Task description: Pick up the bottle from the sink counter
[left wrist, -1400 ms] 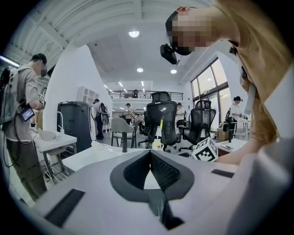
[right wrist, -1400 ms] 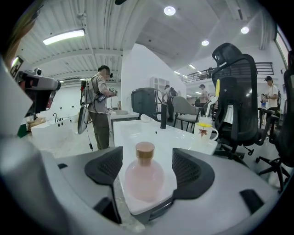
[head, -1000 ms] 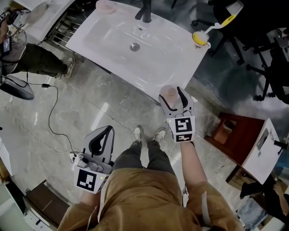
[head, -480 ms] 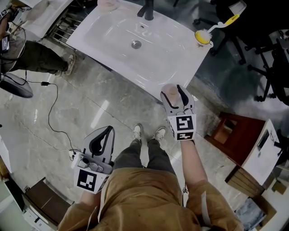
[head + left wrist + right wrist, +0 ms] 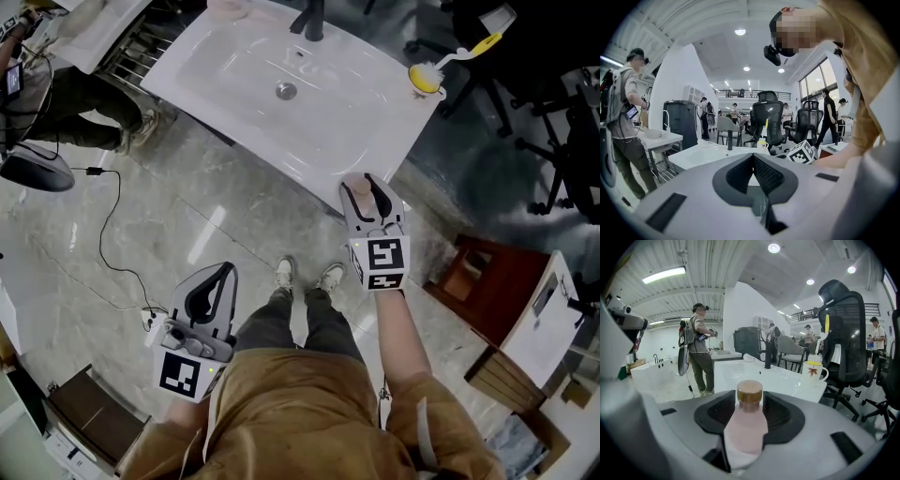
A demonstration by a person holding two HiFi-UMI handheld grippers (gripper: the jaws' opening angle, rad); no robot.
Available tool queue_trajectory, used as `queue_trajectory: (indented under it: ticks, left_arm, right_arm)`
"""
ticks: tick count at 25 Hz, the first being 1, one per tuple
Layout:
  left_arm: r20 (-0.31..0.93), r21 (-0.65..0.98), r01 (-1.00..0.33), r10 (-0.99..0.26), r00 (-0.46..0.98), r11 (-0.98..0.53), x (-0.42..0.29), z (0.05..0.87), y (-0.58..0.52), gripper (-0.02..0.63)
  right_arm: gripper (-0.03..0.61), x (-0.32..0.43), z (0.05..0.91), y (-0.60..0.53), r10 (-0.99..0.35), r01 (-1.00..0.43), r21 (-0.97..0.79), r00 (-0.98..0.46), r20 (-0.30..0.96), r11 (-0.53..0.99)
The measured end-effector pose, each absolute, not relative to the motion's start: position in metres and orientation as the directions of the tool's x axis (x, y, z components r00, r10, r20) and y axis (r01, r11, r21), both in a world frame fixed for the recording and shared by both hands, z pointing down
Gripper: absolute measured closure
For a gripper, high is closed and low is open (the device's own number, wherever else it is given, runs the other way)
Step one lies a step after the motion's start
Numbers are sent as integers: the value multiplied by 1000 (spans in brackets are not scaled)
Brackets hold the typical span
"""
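Head view, nearest first: I see the left gripper (image 5: 228, 267) hanging low beside the person's tan trousers (image 5: 281, 375), over the marble floor (image 5: 187, 197) and well apart from the table; the left gripper view shows its jaws together, the ribbed pads (image 5: 766, 176) meeting at their tips with nothing between them. Further out, the right gripper (image 5: 359, 185) reaches forward on an outstretched arm to the near corner of the white table (image 5: 234, 103); the bottle (image 5: 353, 191) stands upright there, right between the jaws. Right gripper view confirms it: the pale pink bottle (image 5: 744, 427) with its brown cap (image 5: 750, 391) fills the gap; the jaws are closing on it, and as far as I can read them the dark pads (image 5: 776, 414) already lie against its sides. Beyond the bottle the table holds a shallow basin with a drain (image 5: 286, 91); a dark faucet (image 5: 314, 19) rises at the far edge; a white mug (image 5: 424, 80) holding a yellow brush sits at the far right corner, well apart from the bottle. Black office chairs (image 5: 553, 122) stand past the table on the right; a black cable (image 5: 108, 234) trails across the floor on the left.
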State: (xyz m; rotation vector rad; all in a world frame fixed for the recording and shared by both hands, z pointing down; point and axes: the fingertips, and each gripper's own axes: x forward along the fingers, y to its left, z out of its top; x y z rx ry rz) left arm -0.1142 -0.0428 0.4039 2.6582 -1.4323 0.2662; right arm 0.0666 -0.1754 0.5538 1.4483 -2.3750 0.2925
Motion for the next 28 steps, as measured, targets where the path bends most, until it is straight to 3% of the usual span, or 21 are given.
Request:
queue_trajectory:
  ticks: [5, 28]
  left_arm:
    - [216, 17, -840, -818, 533, -542, -116, 407, -41, 612]
    - [228, 28, -842, -817, 530, -539, -118, 417, -45, 612]
  right_arm:
    - [433, 68, 551, -177, -826, -895, -14, -418, 380, 446]
    - [439, 73, 550, -183, -865, -927, -34, -362, 349, 374]
